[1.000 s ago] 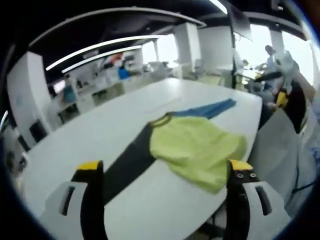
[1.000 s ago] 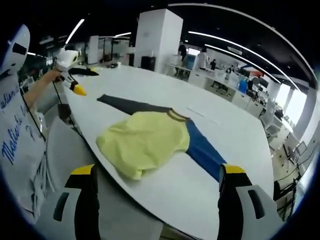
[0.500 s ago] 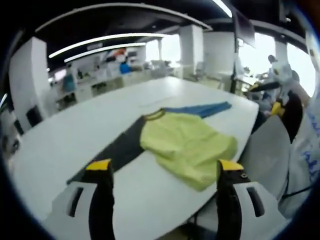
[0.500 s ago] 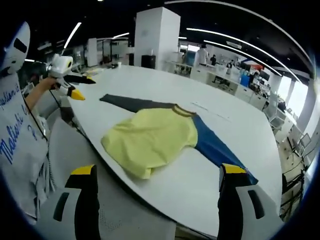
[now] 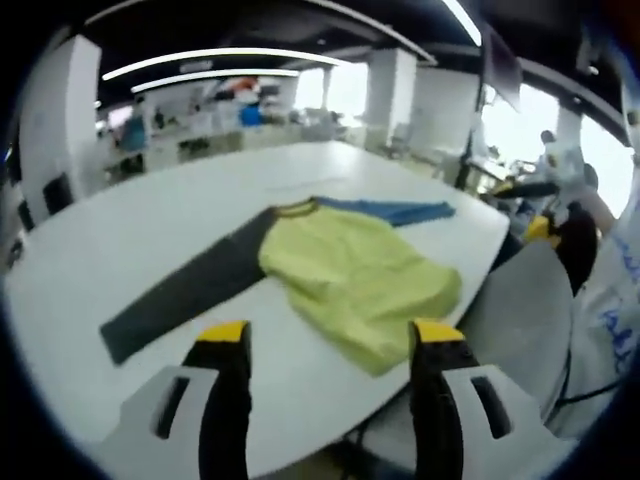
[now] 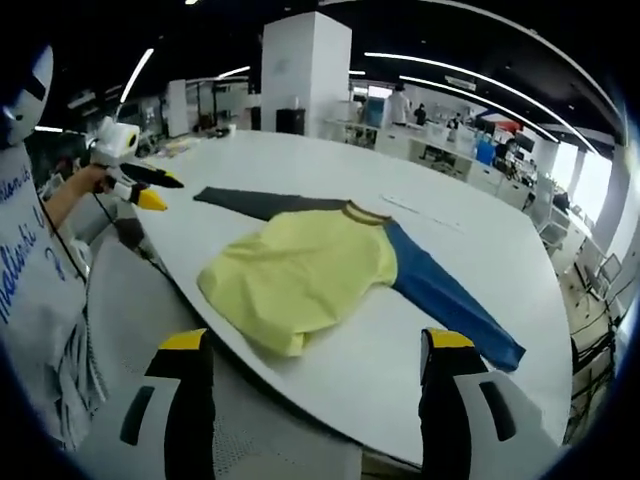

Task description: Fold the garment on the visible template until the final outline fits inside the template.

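On the white table [image 6: 300,170] lies the garment [image 6: 300,275], spread flat with its sleeves out to both sides. Landmark is the garment's yellow body [image 5: 355,280]. Left gripper [image 5: 328,335] hangs above the near table edge, short of the yellow body, not touching it, jaws apart with nothing between them, yellow tips up. In the right gripper view the same left gripper [image 6: 150,188] shows off beyond the dark sleeve's end, held in the person's hand [image 6: 90,182], forearm reaching in from the side; its jaws look parted there too.

Right gripper [image 6: 312,342] sits off the table on the near side of the yellow body, over a grey mesh chair back [image 6: 200,400], jaws wide apart, empty. In the left gripper view it appears far past the yellow body's hem side, yellow tip [image 5: 540,228] visible near a dark chair.

Garment layout: dark grey sleeve [image 5: 185,290] runs out from the collar side of the yellow body, blue sleeve [image 6: 445,300] runs out the opposite way, its cuff near the table edge. Dark collar band [image 6: 362,212] at the top of the yellow body. Hem of the yellow body reaches the table edge nearest the person. No template outline can be made out on the table. Person's white printed shirt [image 6: 30,270] is beside the chair.
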